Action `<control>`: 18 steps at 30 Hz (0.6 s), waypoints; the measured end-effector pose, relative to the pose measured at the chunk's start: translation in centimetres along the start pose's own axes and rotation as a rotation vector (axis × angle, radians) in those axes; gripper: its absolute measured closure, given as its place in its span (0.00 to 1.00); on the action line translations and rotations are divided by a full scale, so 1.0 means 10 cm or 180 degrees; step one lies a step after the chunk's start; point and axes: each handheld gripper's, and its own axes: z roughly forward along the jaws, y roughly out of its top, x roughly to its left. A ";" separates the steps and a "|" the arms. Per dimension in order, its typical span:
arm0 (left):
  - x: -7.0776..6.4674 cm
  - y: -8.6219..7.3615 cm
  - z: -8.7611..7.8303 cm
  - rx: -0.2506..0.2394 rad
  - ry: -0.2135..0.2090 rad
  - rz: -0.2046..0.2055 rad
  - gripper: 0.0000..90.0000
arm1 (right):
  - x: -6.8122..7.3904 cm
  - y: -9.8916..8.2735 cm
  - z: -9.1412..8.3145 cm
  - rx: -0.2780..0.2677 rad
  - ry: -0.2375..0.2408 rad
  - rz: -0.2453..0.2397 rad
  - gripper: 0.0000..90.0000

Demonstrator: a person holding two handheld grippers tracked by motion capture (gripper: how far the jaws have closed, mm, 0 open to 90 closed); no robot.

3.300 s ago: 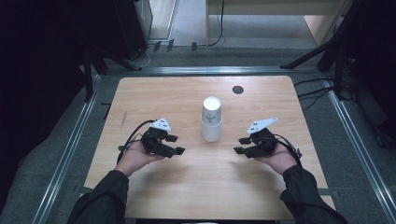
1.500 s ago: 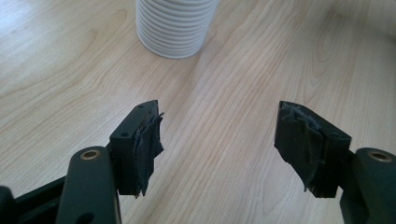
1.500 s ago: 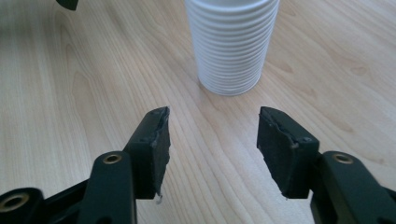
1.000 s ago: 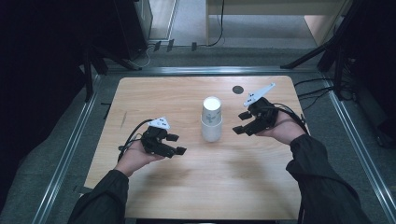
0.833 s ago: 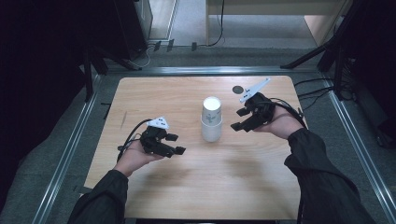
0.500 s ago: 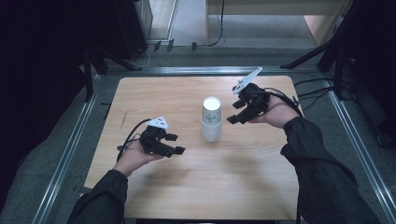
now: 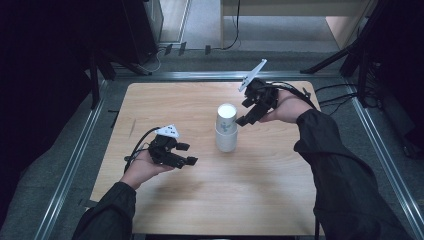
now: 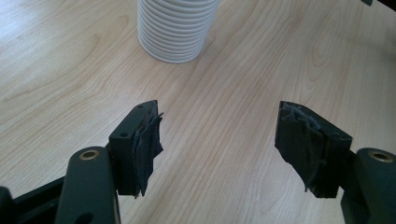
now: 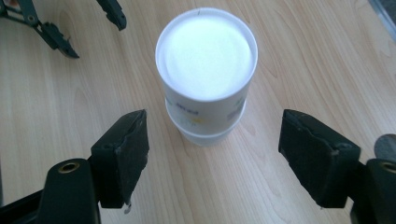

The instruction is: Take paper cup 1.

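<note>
A stack of white paper cups [image 7: 226, 127] stands upside down in the middle of the wooden table [image 7: 250, 195]. Its ribbed rims [image 8: 175, 28] face my left gripper [image 8: 219, 109], which rests open on the table to the left of the stack [image 7: 187, 153] with nothing between its jaws. My right gripper [image 7: 245, 112] hovers beside the top of the stack on its far right. It looks down on the topmost cup's bottom [image 9: 205, 60]. Its jaws [image 9: 215, 119] have just been opening and stand wide, short of the cups, nothing held.
Metal rails [image 7: 75, 160] frame the table. Cables [image 7: 335, 90] lie off its far right corner, near dark stand legs. A small dark disc [image 9: 385, 147] lies on the wood by the right jaw. The left gripper [image 9: 88, 30] shows beyond the cups.
The right hand has risen and moved from the right of the stack toward its far side, and its jaws have spread wider. The left hand and the cups stayed put.
</note>
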 end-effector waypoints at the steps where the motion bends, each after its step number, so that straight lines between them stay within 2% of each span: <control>1: 0.00 0.00 0.00 -0.0001 0.0001 0.0002 0.34 | 0.00 0.00 0.00 0.0000 0.0000 0.0000 0.28; 4: 0.00 0.00 -0.01 -0.0017 -0.0001 -0.0007 0.34 | -0.02 0.09 0.06 0.0074 0.0050 -0.0034 0.28; 9: 0.00 -0.01 -0.01 -0.0016 -0.0004 -0.0015 0.34 | -0.03 0.15 0.12 0.0119 0.0050 -0.0105 0.27; 11: 0.00 -0.01 -0.02 -0.0020 -0.0008 -0.0006 0.34 | -0.05 0.22 0.16 0.0195 0.0054 -0.0158 0.26; 15: -0.01 -0.01 -0.02 -0.0030 -0.0014 0.0002 0.34 | -0.05 0.28 0.21 0.0241 0.0075 -0.0149 0.26; 18: -0.01 -0.01 -0.02 -0.0028 -0.0014 0.0007 0.34 | -0.04 0.34 0.27 0.0310 0.0077 -0.0206 0.26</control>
